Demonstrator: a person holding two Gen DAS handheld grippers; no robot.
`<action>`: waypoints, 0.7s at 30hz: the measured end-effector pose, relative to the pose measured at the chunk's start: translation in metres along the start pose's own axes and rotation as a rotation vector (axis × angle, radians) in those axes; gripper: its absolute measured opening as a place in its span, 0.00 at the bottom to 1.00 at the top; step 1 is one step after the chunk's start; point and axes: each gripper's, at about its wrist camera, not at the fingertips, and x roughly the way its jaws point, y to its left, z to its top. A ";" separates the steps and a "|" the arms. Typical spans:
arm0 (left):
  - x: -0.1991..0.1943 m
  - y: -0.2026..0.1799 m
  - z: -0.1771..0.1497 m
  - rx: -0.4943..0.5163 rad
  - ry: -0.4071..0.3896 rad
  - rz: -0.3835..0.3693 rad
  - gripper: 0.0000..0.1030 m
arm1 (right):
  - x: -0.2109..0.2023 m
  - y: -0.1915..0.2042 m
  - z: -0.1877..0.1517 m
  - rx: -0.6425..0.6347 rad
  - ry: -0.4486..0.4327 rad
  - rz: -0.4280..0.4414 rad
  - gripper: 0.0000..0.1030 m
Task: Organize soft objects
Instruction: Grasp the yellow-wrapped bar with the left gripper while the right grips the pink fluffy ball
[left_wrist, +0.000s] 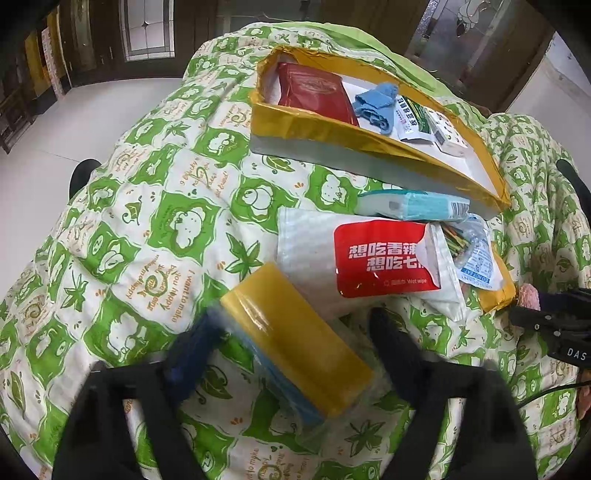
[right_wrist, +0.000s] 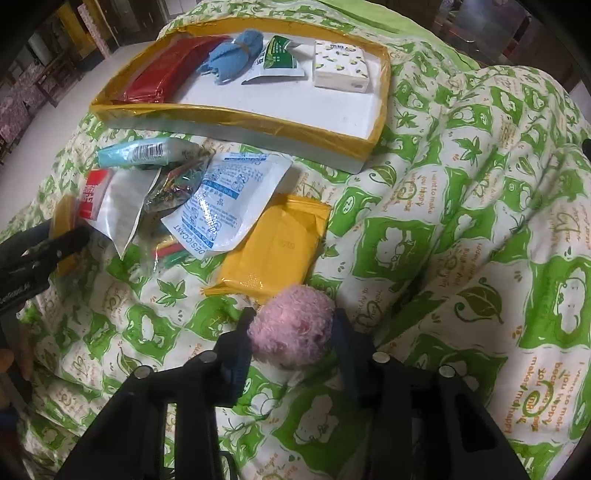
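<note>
My left gripper (left_wrist: 291, 328) points down at the quilt, its fingers against both sides of a yellow-and-blue sponge pack (left_wrist: 295, 332) in clear wrap. That gripper also shows at the left edge of the right wrist view (right_wrist: 70, 240). My right gripper (right_wrist: 293, 317) is shut on a pink plush ball (right_wrist: 291, 328), one finger pressed into each side. The plush (left_wrist: 529, 295) and the right gripper (left_wrist: 546, 317) show at the right edge of the left wrist view. A gold-rimmed white tray (right_wrist: 236, 114) behind holds a red pouch (right_wrist: 166, 70), blue cloth (right_wrist: 231, 55), green sachet (right_wrist: 277, 55) and tissue pack (right_wrist: 341, 66).
Loose on the green-and-white quilt (right_wrist: 461, 221) in front of the tray lie a red wet-wipe pack (left_wrist: 384, 258), a teal tissue pack (left_wrist: 410, 206), a desiccant bag (right_wrist: 229, 206), a bag of coloured bits (right_wrist: 177, 184) and a flat yellow pack (right_wrist: 273, 243). Pale floor (left_wrist: 55, 122) drops away left.
</note>
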 end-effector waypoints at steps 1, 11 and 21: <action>0.000 0.000 0.000 0.002 0.004 -0.004 0.64 | -0.001 -0.001 0.000 0.003 -0.007 0.010 0.37; -0.010 -0.008 -0.005 0.024 -0.013 -0.103 0.36 | -0.026 -0.004 0.007 0.032 -0.077 0.123 0.32; -0.026 -0.022 -0.006 0.054 -0.048 -0.130 0.34 | -0.035 0.004 0.005 0.027 -0.125 0.146 0.32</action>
